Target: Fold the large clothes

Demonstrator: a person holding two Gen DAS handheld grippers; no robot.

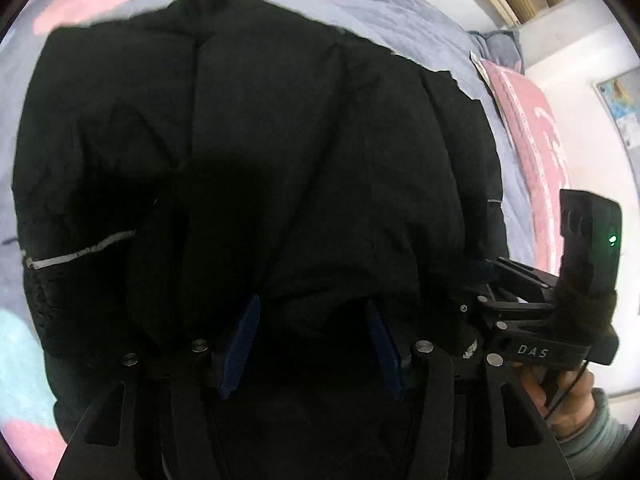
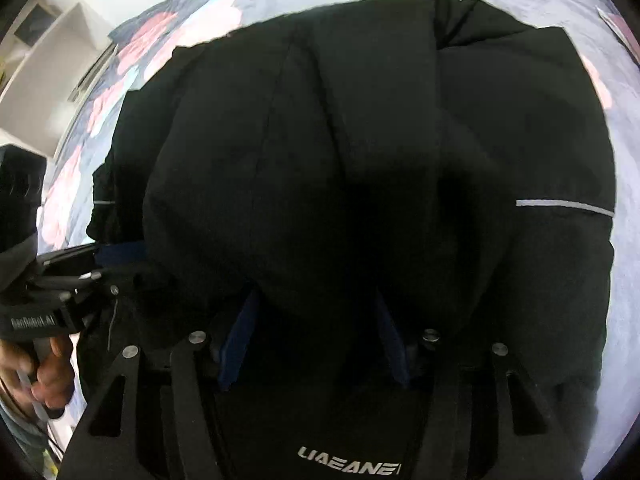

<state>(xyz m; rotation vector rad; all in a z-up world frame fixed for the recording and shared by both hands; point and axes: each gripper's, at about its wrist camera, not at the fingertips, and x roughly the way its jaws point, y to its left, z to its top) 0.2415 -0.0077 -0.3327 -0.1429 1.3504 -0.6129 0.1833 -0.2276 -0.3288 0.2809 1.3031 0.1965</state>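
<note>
The black padded jacket (image 1: 256,152) lies folded on the floral bedspread (image 1: 400,12), its grey reflective stripe (image 1: 80,254) towards one edge. Your left gripper (image 1: 312,344) and right gripper (image 2: 316,340) both sit at the jacket's near edge, jaws spread; dark fabric lies between the pads, but the pads do not appear to press it. Before closing, seat both jaws deep over the near edge so every layer is gathered evenly.
</note>
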